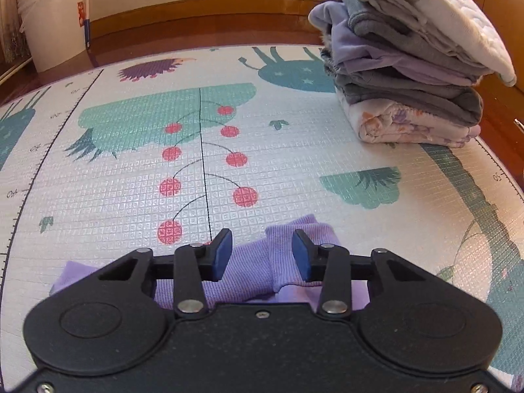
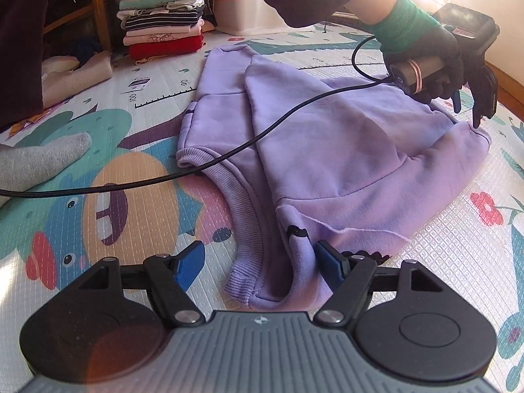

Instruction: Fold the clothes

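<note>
A lilac sweatshirt (image 2: 344, 150) lies partly folded on the play mat (image 2: 137, 216), with a sleeve laid across its body. My right gripper (image 2: 258, 263) is open at the near ribbed hem (image 2: 244, 281); the cloth lies between its blue pads without being pinched. At the garment's far right corner a gloved hand (image 2: 425, 62) holds my left gripper (image 2: 466, 114). In the left wrist view, my left gripper (image 1: 262, 252) stands open around a ribbed lilac cuff (image 1: 283, 249), and its pads do not press the cloth.
A stack of folded grey, lilac and floral clothes (image 1: 409, 75) sits at the mat's far right corner. A white bucket (image 1: 49, 23) stands beyond the mat. Another folded stack (image 2: 163, 16), a white box (image 2: 242, 6), a grey-socked foot (image 2: 42, 160) and a black cable (image 2: 196, 167) are in the right wrist view.
</note>
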A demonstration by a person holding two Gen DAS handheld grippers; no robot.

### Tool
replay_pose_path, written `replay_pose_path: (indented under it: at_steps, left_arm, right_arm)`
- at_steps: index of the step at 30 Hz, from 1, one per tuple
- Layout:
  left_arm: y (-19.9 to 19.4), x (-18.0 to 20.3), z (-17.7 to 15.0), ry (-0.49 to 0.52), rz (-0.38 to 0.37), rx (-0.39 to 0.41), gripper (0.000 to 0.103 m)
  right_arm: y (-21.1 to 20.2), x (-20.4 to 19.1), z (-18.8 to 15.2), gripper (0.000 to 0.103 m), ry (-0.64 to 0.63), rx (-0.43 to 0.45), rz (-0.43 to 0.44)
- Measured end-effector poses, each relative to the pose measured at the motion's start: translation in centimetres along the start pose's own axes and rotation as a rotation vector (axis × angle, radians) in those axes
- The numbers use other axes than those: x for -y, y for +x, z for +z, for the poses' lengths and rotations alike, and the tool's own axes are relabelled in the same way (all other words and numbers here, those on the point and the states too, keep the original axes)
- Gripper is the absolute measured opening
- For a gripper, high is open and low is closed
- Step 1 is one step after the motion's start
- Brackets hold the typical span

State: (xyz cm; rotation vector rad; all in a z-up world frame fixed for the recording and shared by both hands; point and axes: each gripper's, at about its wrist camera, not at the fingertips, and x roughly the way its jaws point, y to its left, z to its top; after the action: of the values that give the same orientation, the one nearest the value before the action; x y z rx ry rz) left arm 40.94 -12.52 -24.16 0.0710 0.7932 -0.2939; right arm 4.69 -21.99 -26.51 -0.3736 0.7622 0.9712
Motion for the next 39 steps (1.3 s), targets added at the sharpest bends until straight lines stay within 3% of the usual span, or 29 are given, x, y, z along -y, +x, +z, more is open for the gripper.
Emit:
replay_pose_path:
  at_steps: [3, 7, 9, 10, 11, 13, 14, 17, 19, 20, 25, 28, 31, 33, 36, 39]
  left_arm:
    - [-4.7, 0.5, -1.3, 0.019, -0.052, 0.045, 0.037]
    - [-8.2, 2.1, -5.6, 0.049, -0.162, -0.009, 0.029]
    - [-8.0, 3.6, -8.2, 0.107, -0.179, -0.071, 0.019]
    - [-6.5, 4.3, -10.1, 0.19, -0.096, -0.126, 0.015]
    - [-6.6, 4.2, -11.0, 0.203, -0.093, -0.08, 0.015]
    - [-7.7, 4.0, -10.3, 0.139, -0.101, -0.087, 0.014]
    - [-9.3, 4.2, -9.9, 0.13, -0.117, -0.044, 0.014]
    - [-11.9, 5.0, -10.2, 0.093, -0.184, -0.022, 0.014]
    - [-10.9, 5.9, -11.7, 0.131, -0.169, -0.097, 0.014]
    - [-9.6, 6.2, -13.0, 0.172, -0.116, -0.159, 0.014]
    - [-13.6, 6.4, -13.3, 0.109, -0.16, -0.054, 0.014]
    - [-12.3, 7.2, -15.7, 0.141, -0.128, -0.159, 0.014]
    - [-12.5, 6.3, -16.0, 0.099, -0.146, -0.162, 0.015]
    - [-14.5, 6.1, -15.2, 0.095, -0.139, -0.113, 0.015]
    - [-17.7, 4.4, -15.4, 0.059, -0.069, -0.104, 0.015]
    - [-20.4, 1.4, -16.2, -0.043, -0.018, -0.093, 0.015]
  right_arm:
    - [0.0, 0.0, 0.0, 0.074, 0.002, 0.001, 0.002]
    - [-0.2, 0.2, 0.0, 0.074, 0.006, 0.001, 0.014]
    - [-0.2, 0.3, 0.0, 0.074, 0.008, 0.002, 0.019]
    - [-0.2, 0.3, 0.1, 0.074, 0.007, 0.002, 0.021]
    - [-0.2, 0.3, 0.1, 0.074, 0.005, 0.001, 0.022]
    - [-0.2, 0.3, 0.2, 0.074, 0.005, -0.002, 0.022]
    - [-0.3, 0.2, 0.2, 0.073, 0.005, 0.0, 0.023]
    - [-0.3, 0.1, 0.1, 0.073, -0.005, 0.0, 0.028]
    - [-0.2, 0.0, 0.2, 0.073, -0.016, -0.005, 0.029]
    - [-0.2, 0.0, 0.2, 0.074, -0.021, -0.006, 0.031]
    - [-0.3, 0.0, 0.2, 0.074, -0.036, -0.012, 0.033]
    - [-0.3, 0.1, 0.3, 0.073, -0.034, -0.016, 0.037]
    - [-0.6, 0.3, 0.3, 0.071, -0.018, -0.013, 0.043]
    - [-1.1, 0.7, 0.3, 0.067, 0.012, 0.007, 0.044]
    - [-2.7, 1.8, 0.1, 0.062, 0.084, 0.064, 0.071]
    - [-4.4, 4.0, 0.1, 0.061, 0.182, 0.141, 0.076]
